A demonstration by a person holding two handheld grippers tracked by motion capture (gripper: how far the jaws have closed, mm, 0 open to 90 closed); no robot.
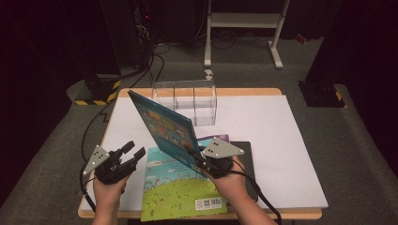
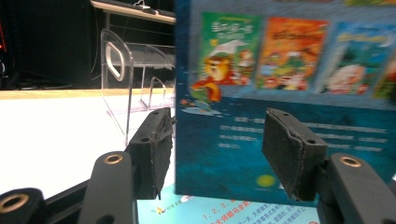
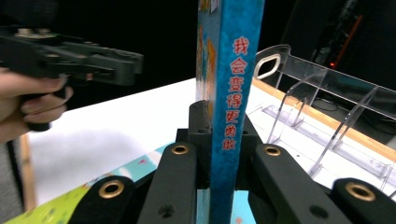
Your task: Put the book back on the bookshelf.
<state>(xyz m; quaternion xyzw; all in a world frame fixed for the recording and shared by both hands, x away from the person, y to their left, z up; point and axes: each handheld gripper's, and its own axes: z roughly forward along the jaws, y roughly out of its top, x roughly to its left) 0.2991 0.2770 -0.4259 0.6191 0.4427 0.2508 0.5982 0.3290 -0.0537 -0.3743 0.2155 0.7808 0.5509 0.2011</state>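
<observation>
Right gripper [image 1: 196, 157] is clenched on the spine of the blue book [image 1: 164, 124], holding it lifted and tilted above the green book [image 1: 180, 190] lying flat at the table's near edge. Left gripper [image 1: 133, 152] is released, jaws spread, just beside the blue cover. The clear acrylic rack [image 1: 187, 101] stands well beyond, toward the far edge.

Likely step: stand the book in a rack slot. Keep the spine vertical and line it up between two dividers before lowering (left jaws could steady the free edge).

Book: thin, rigid, glossy. Rack: hard, transparent, slippery. Table cover [image 1: 281, 140]: matte white.
</observation>
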